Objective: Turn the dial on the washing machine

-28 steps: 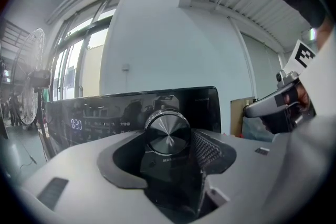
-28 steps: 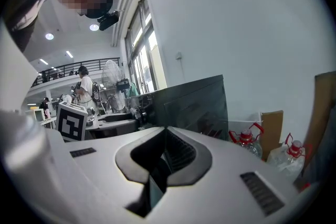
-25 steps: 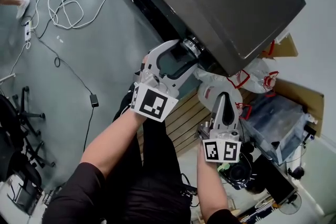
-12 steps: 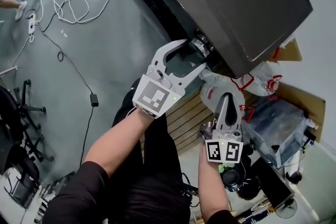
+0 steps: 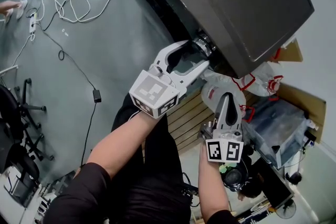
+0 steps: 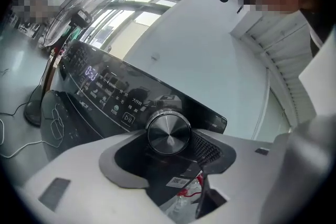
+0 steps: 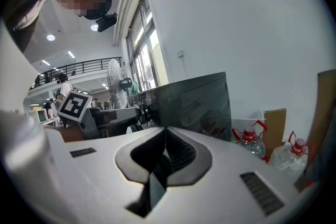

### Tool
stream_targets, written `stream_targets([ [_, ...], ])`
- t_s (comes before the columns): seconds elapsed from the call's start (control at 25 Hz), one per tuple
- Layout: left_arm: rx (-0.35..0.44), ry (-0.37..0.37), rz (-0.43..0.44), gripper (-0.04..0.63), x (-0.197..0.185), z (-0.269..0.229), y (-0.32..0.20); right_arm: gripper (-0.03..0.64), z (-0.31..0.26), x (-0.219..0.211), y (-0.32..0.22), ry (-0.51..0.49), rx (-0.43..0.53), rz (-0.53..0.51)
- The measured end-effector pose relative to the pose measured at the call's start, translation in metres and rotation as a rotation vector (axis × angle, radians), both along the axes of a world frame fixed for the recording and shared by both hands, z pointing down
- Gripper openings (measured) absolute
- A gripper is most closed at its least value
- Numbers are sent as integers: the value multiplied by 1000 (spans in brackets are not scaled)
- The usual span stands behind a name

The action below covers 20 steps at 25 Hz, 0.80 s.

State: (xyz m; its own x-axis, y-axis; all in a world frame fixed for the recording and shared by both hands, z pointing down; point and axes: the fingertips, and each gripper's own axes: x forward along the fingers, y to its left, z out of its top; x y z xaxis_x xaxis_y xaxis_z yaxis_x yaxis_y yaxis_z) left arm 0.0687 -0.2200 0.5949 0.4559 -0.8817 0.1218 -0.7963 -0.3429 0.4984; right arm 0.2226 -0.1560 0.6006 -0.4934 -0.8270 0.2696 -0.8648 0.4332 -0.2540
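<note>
The dark grey washing machine point(image 5: 236, 2) fills the top of the head view; its control panel point(image 6: 110, 92) faces the left gripper view. The round metal dial point(image 6: 168, 132) sits between the tips of my left gripper point(image 6: 169, 150), which is shut on it with a jaw on either side. In the head view that left gripper point(image 5: 200, 53) reaches up to the dial point(image 5: 205, 43) under the machine's front edge. My right gripper point(image 5: 226, 96) hangs lower right, away from the machine, shut with nothing in it point(image 7: 166, 129).
White and black cables point(image 5: 58, 8) lie on the grey floor at left, near a power adapter point(image 5: 96, 95). Plastic bottles with red handles point(image 5: 257, 78) and cardboard point(image 5: 294, 97) stand to the machine's right. A slatted wooden pallet point(image 5: 184, 118) lies below the grippers. A chair base point(image 5: 21, 107) is far left.
My left gripper has rolled about its own axis while staying on the dial; its marker cube now shows a corner. The right gripper has hardly moved.
</note>
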Motion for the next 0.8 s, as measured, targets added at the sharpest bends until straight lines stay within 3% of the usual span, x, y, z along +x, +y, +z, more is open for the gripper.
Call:
stream_targets([
  [0.24, -28, 97, -14, 278, -3, -1, 0, 23, -2, -4, 0, 3, 5, -3],
  [0.8, -143, 412, -50, 278, -3, 7, 0, 23, -3, -1, -1, 3, 6, 2],
])
